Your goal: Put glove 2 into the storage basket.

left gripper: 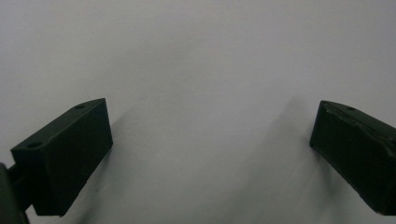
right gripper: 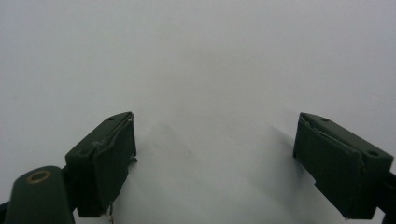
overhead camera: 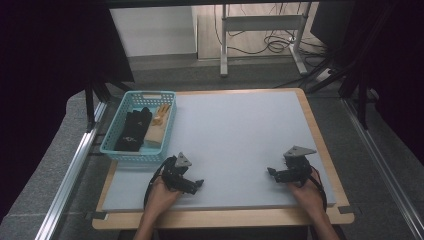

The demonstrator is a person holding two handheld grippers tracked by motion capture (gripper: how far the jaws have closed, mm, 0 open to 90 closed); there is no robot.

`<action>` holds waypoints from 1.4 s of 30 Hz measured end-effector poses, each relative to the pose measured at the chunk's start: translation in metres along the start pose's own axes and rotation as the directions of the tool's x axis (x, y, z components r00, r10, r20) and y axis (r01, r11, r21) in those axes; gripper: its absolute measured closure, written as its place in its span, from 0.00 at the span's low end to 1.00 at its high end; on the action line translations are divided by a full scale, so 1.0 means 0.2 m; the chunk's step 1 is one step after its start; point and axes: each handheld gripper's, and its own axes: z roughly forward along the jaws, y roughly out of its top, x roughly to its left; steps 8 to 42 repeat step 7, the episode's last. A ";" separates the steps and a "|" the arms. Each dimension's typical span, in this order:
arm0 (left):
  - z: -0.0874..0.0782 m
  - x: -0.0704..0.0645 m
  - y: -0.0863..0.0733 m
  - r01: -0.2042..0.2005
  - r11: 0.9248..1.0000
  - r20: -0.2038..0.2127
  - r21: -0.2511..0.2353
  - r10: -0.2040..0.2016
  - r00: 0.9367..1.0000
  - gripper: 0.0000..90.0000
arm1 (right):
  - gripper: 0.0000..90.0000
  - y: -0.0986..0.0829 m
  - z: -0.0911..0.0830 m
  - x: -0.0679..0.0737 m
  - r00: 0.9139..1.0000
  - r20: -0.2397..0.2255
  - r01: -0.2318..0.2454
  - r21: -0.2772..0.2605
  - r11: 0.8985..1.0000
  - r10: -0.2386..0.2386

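On the near half of the grey surface (overhead camera: 235, 135), resting low and well apart: left gripper (overhead camera: 199, 184) at the near left, right gripper (overhead camera: 270, 171) at the near right, both pointing inward toward the bare middle. Fingers (left gripper: 65, 158) of the left gripper standing wide apart over plain grey mat, nothing between them; fingers (right gripper: 105, 161) of the right gripper likewise spread wide and holding nothing. Judged as a ready pose: both tools lying idle near the front edge, spread for a first grasp, leaving the centre free as a working area.

At the far left corner, sitting partly over the edge of the surface: turquoise basket (overhead camera: 114, 148), holding the nearest things to the left gripper. Lying inside along its left side, a black glove (overhead camera: 133, 131); beside it on the right, a tan glove (overhead camera: 157, 129), the two touching. Probably kept together in the basket for picking out one at a time.

Standing in the way of a reach: only the near wall of the basket, calling for a lift over the rim and a descent from above. Lying beyond the surface: metal desk legs (overhead camera: 225, 45) and loose cables (overhead camera: 280, 45) on the floor, well clear of the work.
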 end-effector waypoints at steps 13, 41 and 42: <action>0.00 -0.01 0.00 -0.001 1.000 -0.007 0.004 0.001 1.000 0.00 | 0.14 0.00 0.00 0.00 1.000 0.000 0.000 0.000 1.000 0.000; 0.00 -0.01 0.00 -0.001 1.000 -0.007 0.004 0.001 1.000 0.00 | 0.14 0.00 0.00 0.00 1.000 0.000 0.000 0.000 1.000 0.000; 0.00 -0.01 0.00 -0.001 1.000 -0.007 0.004 0.001 1.000 0.00 | 0.14 0.00 0.00 0.00 1.000 0.000 0.000 0.000 1.000 0.000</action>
